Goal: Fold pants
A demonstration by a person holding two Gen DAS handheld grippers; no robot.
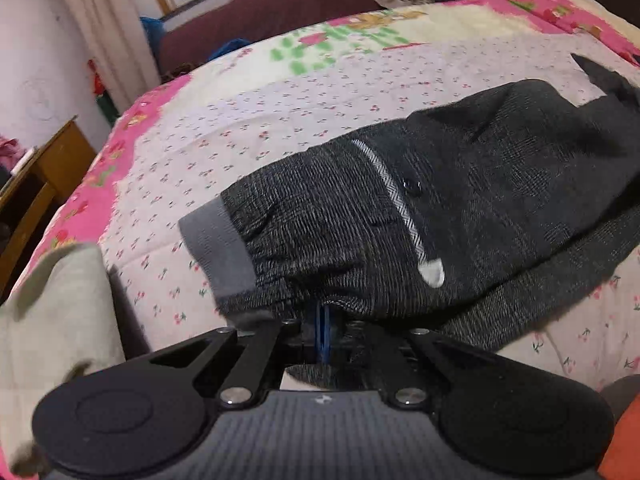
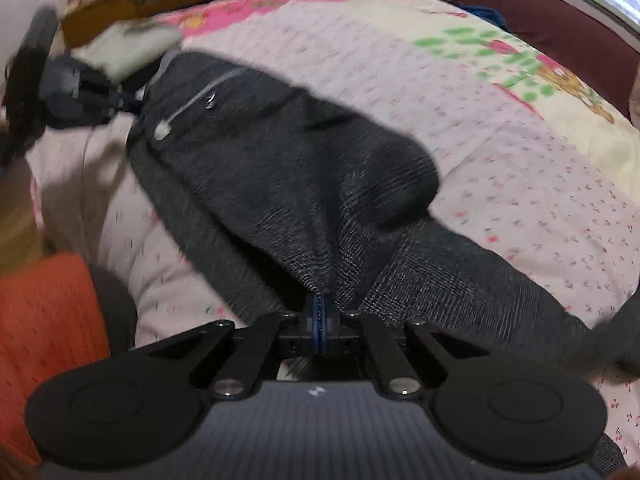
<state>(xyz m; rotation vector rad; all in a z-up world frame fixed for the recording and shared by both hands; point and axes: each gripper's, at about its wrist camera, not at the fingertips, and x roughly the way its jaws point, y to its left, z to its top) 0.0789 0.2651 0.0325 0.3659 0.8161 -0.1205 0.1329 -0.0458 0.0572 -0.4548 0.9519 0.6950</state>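
Dark grey woven pants (image 1: 460, 208) lie across the flowered bedspread (image 1: 280, 112), with a grey waistband (image 1: 218, 248), a button (image 1: 412, 187) and a light pocket trim. My left gripper (image 1: 323, 322) is shut on the near edge of the pants by the waistband. My right gripper (image 2: 320, 320) is shut on the pants (image 2: 304, 168) further along, where the cloth bunches into its fingertips. The left gripper also shows in the right wrist view (image 2: 120, 100) at the waistband end. One leg (image 2: 480, 280) trails off to the right.
A beige folded cloth (image 1: 56, 312) lies at the bed's near left corner. A wooden table (image 1: 40, 184) stands left of the bed. An orange sleeve (image 2: 44, 332) is beside my right gripper. A dark red headboard (image 1: 272, 12) and window lie beyond.
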